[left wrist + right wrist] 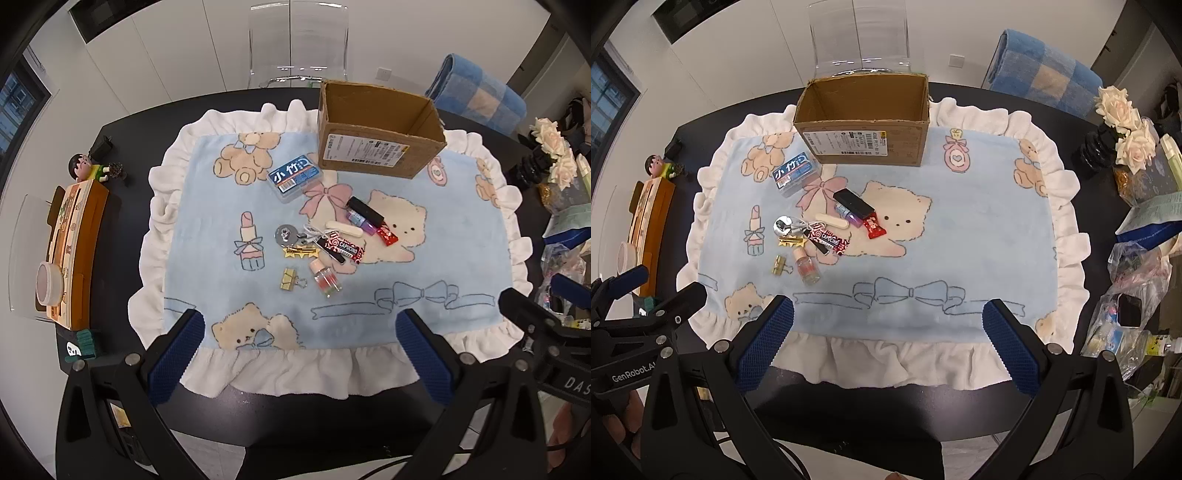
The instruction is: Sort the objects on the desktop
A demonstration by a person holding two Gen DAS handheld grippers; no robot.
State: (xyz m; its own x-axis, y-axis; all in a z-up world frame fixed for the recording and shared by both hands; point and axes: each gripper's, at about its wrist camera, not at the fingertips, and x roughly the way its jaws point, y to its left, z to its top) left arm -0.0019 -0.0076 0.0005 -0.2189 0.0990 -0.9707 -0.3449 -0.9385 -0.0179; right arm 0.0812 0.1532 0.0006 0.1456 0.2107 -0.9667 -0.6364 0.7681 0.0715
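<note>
Both tongs gape wide, left gripper [300, 345] and right gripper [886, 341], gripping nothing. Red "CAPUCINO" candy wrapper [829, 240] lies mid-mat in the clutter, near the open brown cardboard box [866, 122] behind.

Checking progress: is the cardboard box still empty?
Apparently empty: the cardboard box stands open-topped and only bare inner walls show; its floor is hidden. The small items all lie on the blanket.

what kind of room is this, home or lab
Most likely a home dining or living area: a dark table under a frilly bear-print blanket, a clear chair behind it, and a vase of roses beside household clutter.
</note>
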